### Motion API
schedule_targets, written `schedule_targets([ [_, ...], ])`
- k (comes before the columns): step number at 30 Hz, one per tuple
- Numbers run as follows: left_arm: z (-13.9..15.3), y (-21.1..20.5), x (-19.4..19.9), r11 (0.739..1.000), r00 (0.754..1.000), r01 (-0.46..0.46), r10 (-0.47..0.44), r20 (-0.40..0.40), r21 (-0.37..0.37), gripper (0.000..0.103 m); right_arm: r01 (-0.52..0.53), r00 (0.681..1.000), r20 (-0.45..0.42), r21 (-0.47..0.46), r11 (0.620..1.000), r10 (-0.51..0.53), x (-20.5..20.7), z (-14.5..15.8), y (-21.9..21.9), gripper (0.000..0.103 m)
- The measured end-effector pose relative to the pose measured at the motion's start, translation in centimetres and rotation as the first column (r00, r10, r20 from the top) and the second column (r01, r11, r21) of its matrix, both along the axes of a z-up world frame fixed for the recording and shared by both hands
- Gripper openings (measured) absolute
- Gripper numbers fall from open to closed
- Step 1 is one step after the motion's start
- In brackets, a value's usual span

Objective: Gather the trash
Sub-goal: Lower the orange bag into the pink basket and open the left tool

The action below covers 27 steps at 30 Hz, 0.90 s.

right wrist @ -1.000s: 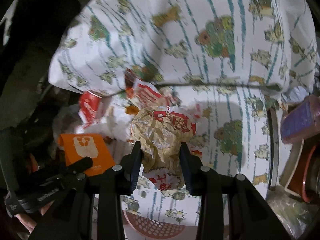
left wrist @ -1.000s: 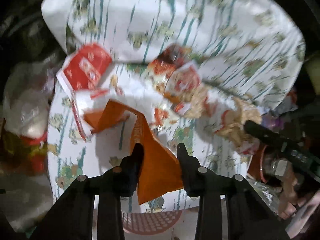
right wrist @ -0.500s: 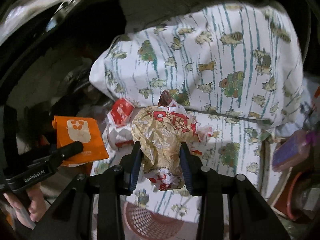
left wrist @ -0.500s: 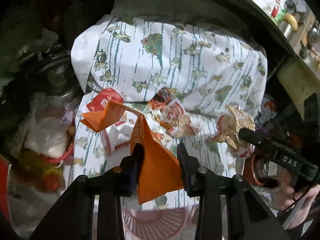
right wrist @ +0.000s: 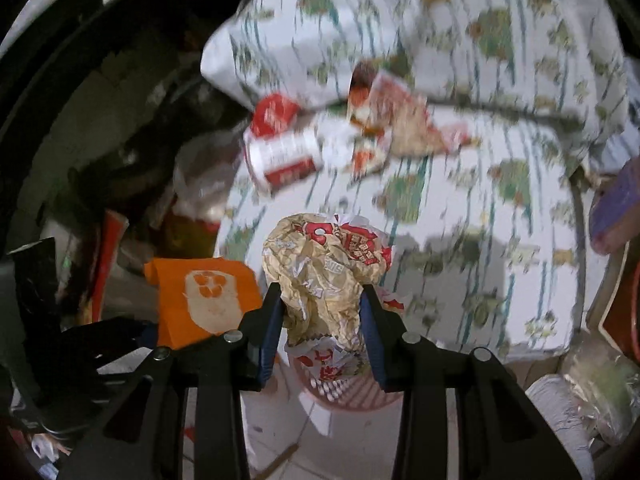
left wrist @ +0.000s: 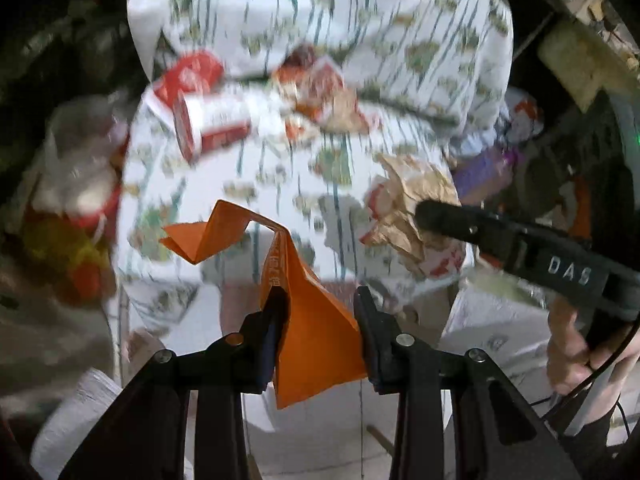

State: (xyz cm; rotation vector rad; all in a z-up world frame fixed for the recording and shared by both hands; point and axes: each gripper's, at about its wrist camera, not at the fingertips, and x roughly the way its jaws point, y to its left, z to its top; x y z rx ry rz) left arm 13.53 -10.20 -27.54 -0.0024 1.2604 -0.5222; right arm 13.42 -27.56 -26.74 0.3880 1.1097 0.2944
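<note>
My left gripper is shut on a folded orange paper bag, held up over the front edge of the patterned cushion seat. My right gripper is shut on a crumpled tan and red food wrapper; the same wrapper shows at the right in the left wrist view, and the orange bag at the left in the right wrist view. More trash stays at the back of the seat: a red and white carton and torn red wrappers. A pinkish mesh basket sits on the floor under the held wrapper.
A patterned back cushion stands behind the seat. Plastic bags and a red tub crowd the left side. A purple box and other clutter lie at the right. A hand holds the right gripper's handle. Pale floor tiles show below.
Both grippers have drawn back from the seat toward its front edge, each still holding its piece. The carton and torn wrappers now lie farther away, and floor shows beneath.
</note>
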Motion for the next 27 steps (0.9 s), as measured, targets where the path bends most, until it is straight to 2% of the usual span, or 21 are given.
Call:
schedule_targets([
  [3, -3.1, -0.2, -1.0, 1.000, 0.997, 0.023, -0.021, -0.073, 0.020, 0.037, -0.036, 0.996, -0.080, 0.016, 0.999, 0.038, -0.2, -2.6, 0.7, 0.037],
  [7, -6.5, -0.6, -1.8, 0.998, 0.986, 0.050, -0.043, -0.163, 0.039, 0.037, -0.085, 0.980, -0.182, -0.018, 0.996, 0.080, -0.5, -6.1, 1.6, 0.037],
  [11, -9.9, -1.2, -2.5, 0.992, 0.977, 0.072, -0.049, -0.208, 0.104, 0.037, -0.111, 0.954, -0.281, -0.004, 0.994, 0.106, -0.5, -9.4, 2.0, 0.037],
  [14, -11.6, -1.0, -2.3, 0.990, 0.972, 0.073, -0.044, -0.232, 0.118, 0.037, -0.127, 0.941, -0.318, -0.019, 0.992, 0.114, -0.4, -10.9, 2.4, 0.038],
  [16, -12.3, -1.1, -2.2, 0.990, 0.973, 0.071, -0.043, -0.227, 0.120, 0.037, -0.141, 0.934, -0.334, -0.026, 0.990, 0.124, -0.5, -11.8, 2.6, 0.040],
  [18, -12.6, -1.1, -1.8, 0.990, 0.975, 0.066, -0.038, -0.217, 0.123, 0.045, -0.142, 0.928, -0.352, -0.032, 0.989, 0.122, -0.4, -12.4, 2.8, 0.043],
  [20, -12.6, -1.0, -1.6, 0.987, 0.979, 0.061, -0.031, -0.202, 0.146, 0.062, -0.129, 0.922, -0.372, -0.041, 0.991, 0.105, -0.1, -13.1, 2.6, 0.051],
  [24, -11.7, -1.1, -1.3, 0.980, 0.991, 0.062, -0.037, -0.131, 0.190, 0.065, -0.113, 0.932, -0.348, -0.023, 0.993, 0.098, -0.1, -12.7, 2.5, 0.060],
  [27, -10.6, -0.7, -1.1, 0.981, 0.996, 0.043, -0.028, -0.081, 0.191, 0.068, -0.097, 0.949, -0.303, -0.027, 0.995, 0.084, 0.1, -11.4, 2.2, 0.062],
])
